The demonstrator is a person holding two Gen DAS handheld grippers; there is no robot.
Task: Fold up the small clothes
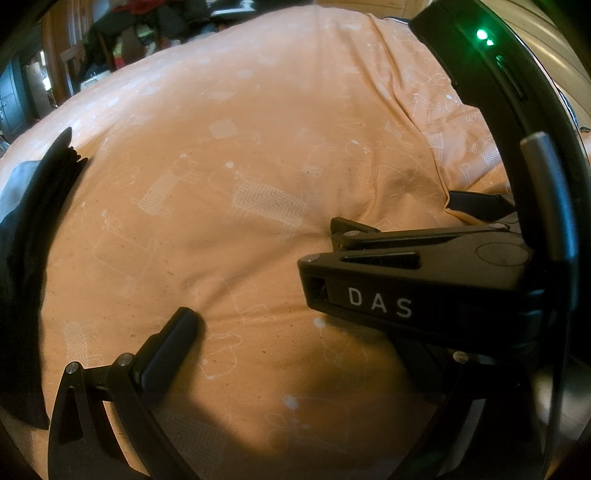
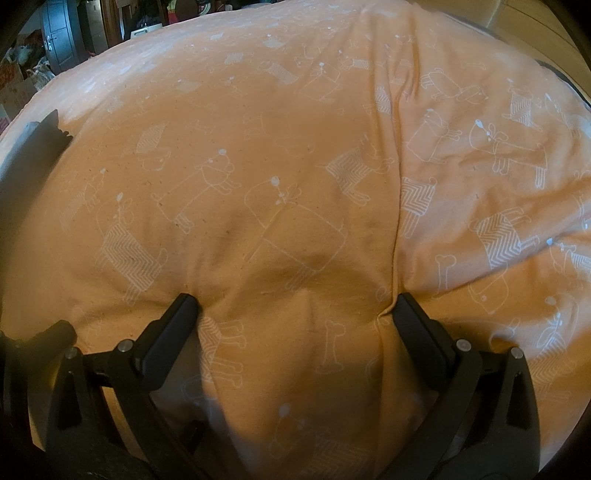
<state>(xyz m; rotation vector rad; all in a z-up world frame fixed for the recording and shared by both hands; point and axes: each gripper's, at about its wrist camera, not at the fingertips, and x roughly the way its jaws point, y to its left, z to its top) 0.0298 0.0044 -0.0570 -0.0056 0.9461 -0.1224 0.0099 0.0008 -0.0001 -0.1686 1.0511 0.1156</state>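
While both grippers sit low over the bed, the small dark garment (image 1: 26,229) lies well off to the left, at the edge of the orange bedcover (image 1: 240,147), and neither tool touches it. In the left wrist view it is a bunched black and grey cloth with a gathered, ruffled edge pointing toward the middle of the bed. In the right wrist view only a dark corner of it shows at the left rim.

The right gripper (image 2: 295,306) has its jaws spread wide. Both fingertips (image 2: 184,306) press into the bedcover, and a soft bulge of the orange fabric rises between them. The right-hand fingertip sits at the foot of a long crease (image 2: 399,192) that runs up the cover. Nothing is gripped.

The left gripper (image 1: 291,332) shows only one finger (image 1: 177,339), set far out to the left with its tip resting on the cover. The other finger is hidden behind the black body of the right gripper, marked "DAS", which crosses in front from the right. From that one finger the jaws look wide, with bare bedcover in front of them.

The cover is printed with white outline dogs, some with zigzag coats. A green light (image 1: 482,35) glows on a curved black band at the upper right of the left wrist view. Cluttered furniture stands blurred beyond the far edge of the bed.
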